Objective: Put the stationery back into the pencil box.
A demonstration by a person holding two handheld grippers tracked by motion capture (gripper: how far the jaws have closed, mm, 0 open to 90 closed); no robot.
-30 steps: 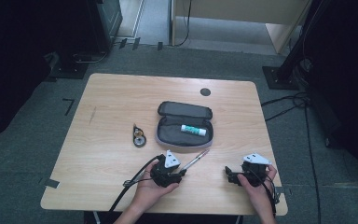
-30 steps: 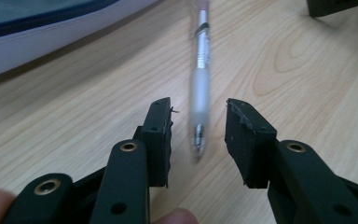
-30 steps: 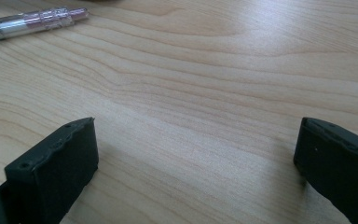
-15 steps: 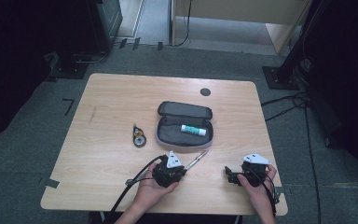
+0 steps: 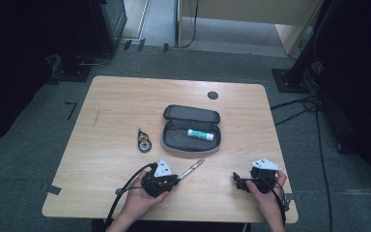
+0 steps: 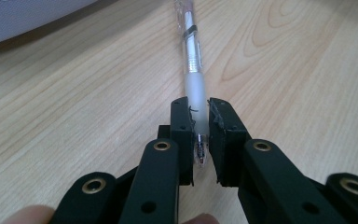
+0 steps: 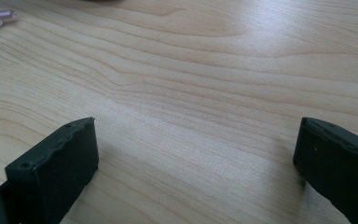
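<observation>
Left gripper view showed the left hand-held gripper (image 6: pixel 199 133) pinching a pen (image 6: pixel 192 70) between its two black jaws, the pads pressed against the frosted grip section right at the writing tip. The jaws had just been closing, with the pen between them. The hold sat so near the tip presumably because that end lay closest to the person; most of the barrel stuck out forward, low over the table (image 6: pixel 74 116), so it looked likely to swing or droop if lifted quickly. In the high view the pen (image 5: pixel 192 168) pointed up and to the right from the left hand-held gripper (image 5: pixel 173 180), toward the open pencil case (image 5: pixel 192 140), which lay just beyond with a glue stick (image 5: pixel 200 134) inside (a likely home for the pen too). A small round item (image 5: pixel 144 142) lay left of the case. The right hand-held gripper (image 5: pixel 237 182) rested near the front edge, well apart from the pen, its jaws spread wide over bare wood, seemingly kept clear until needed. The pen looked slim: a clear barrel, a pale frosted grip, a thin dark band, and a pinkish far end
</observation>
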